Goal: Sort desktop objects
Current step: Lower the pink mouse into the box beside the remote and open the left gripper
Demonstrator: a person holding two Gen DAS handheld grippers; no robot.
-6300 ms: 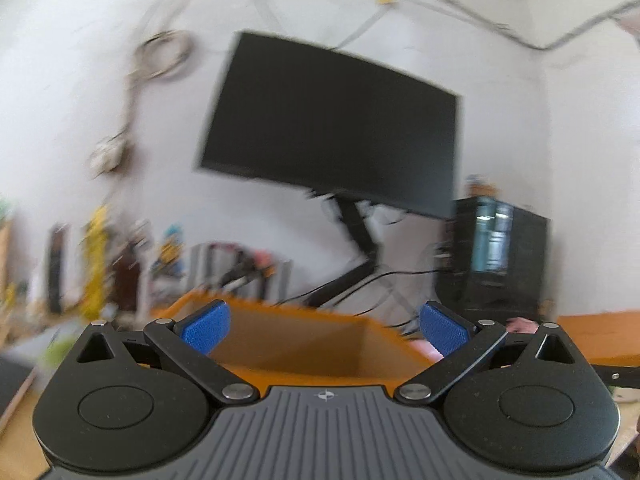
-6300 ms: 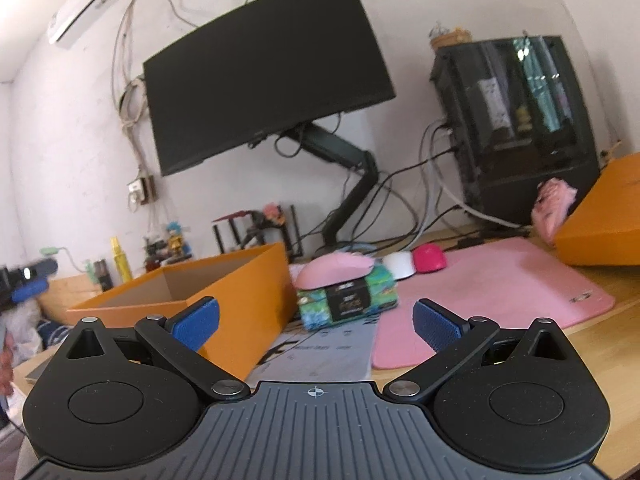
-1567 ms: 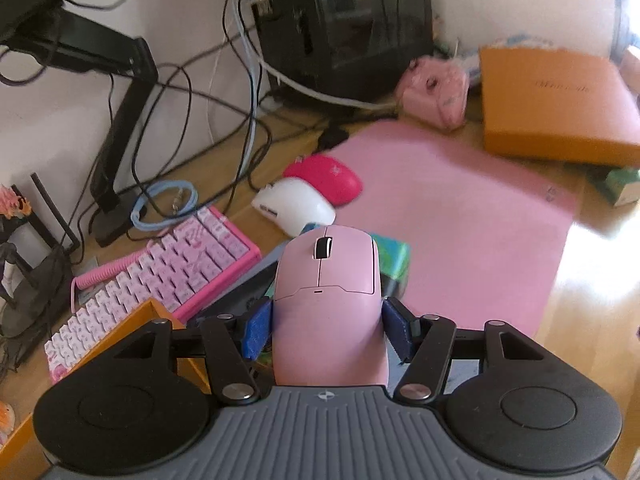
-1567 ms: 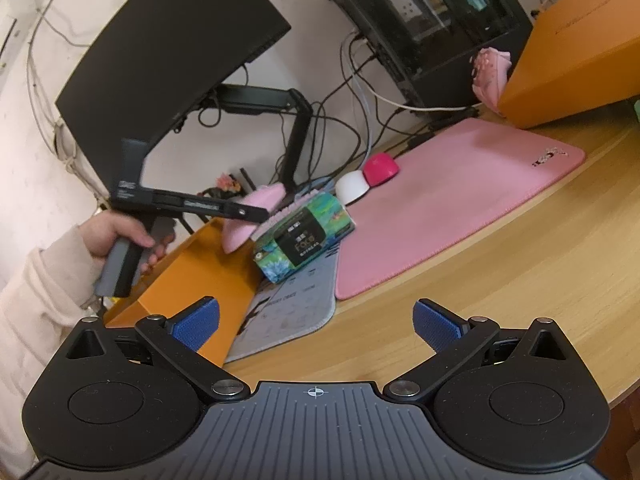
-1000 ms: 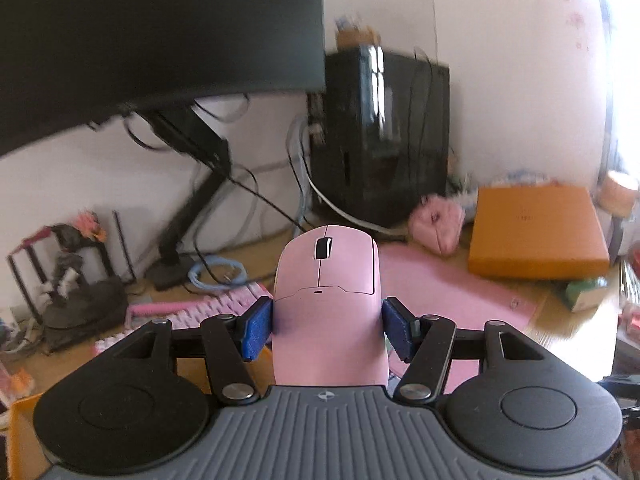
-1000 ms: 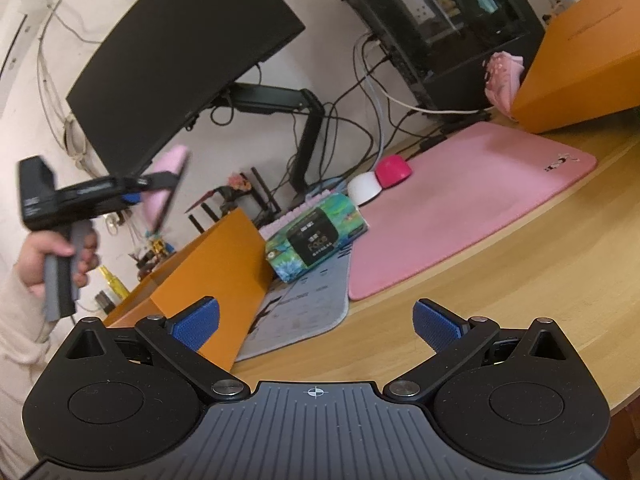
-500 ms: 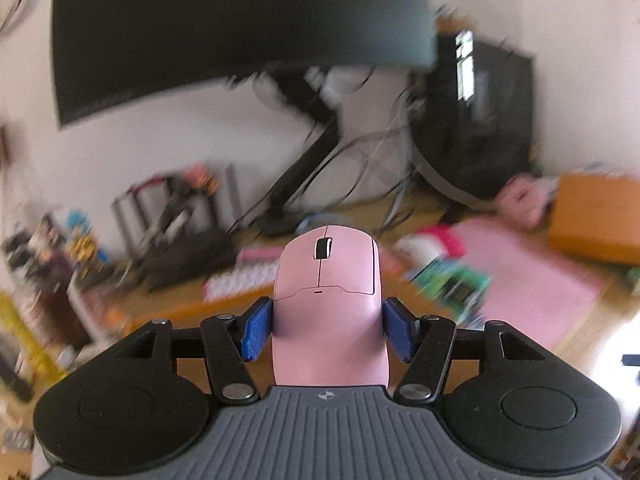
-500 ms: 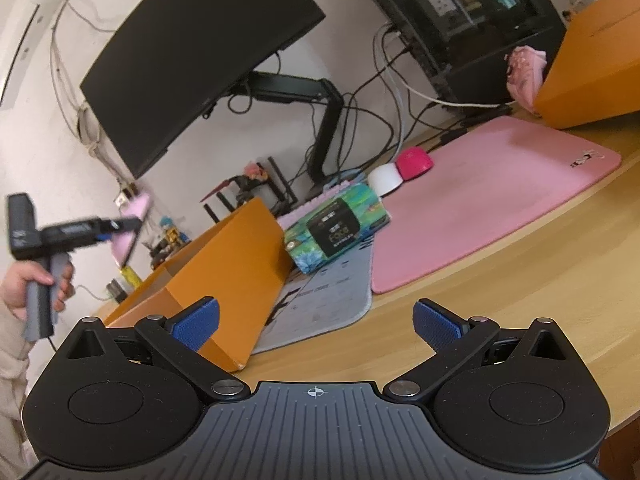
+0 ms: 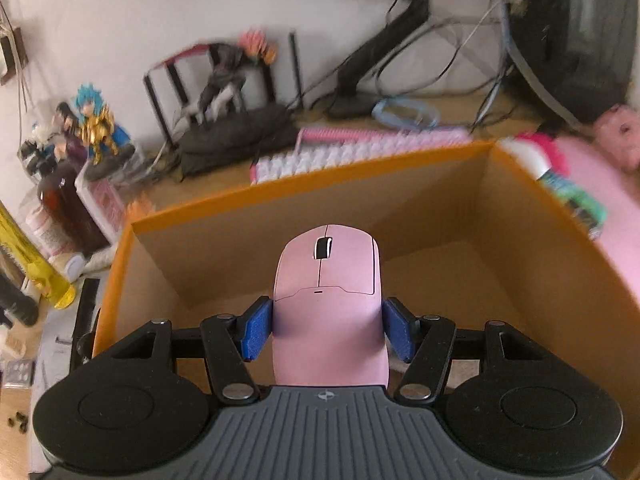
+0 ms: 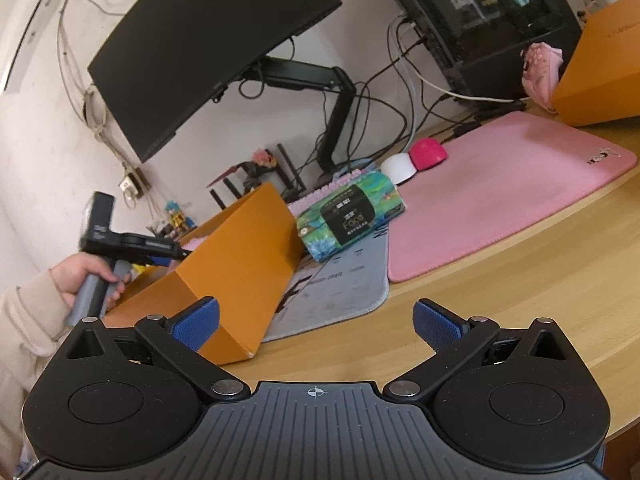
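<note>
My left gripper (image 9: 326, 328) is shut on a pale pink mouse (image 9: 328, 280), its blue pads pressed on both flanks. It tilts down over the open orange box (image 9: 400, 160), whose brown inside shows nothing lying in it. In the right wrist view the same box (image 10: 240, 256) stands at the left, with a hand holding the left gripper (image 10: 176, 254) over its far side. My right gripper (image 10: 316, 320) hangs open above the wooden desk (image 10: 500, 288), with nothing between its fingers.
A white mouse (image 10: 398, 167) and a magenta mouse (image 10: 430, 153) sit at the pink mat's (image 10: 520, 184) edge. A green tissue pack (image 10: 352, 212) lies on a grey mat (image 10: 340, 292). Behind are a pink keyboard (image 9: 360, 152), figurines (image 9: 96, 128), a monitor (image 10: 208, 40) and another orange box (image 10: 600, 64).
The left gripper swung left and tipped downward with the pink mouse, from facing the monitor to hovering over the orange box. The right gripper stayed nearly still.
</note>
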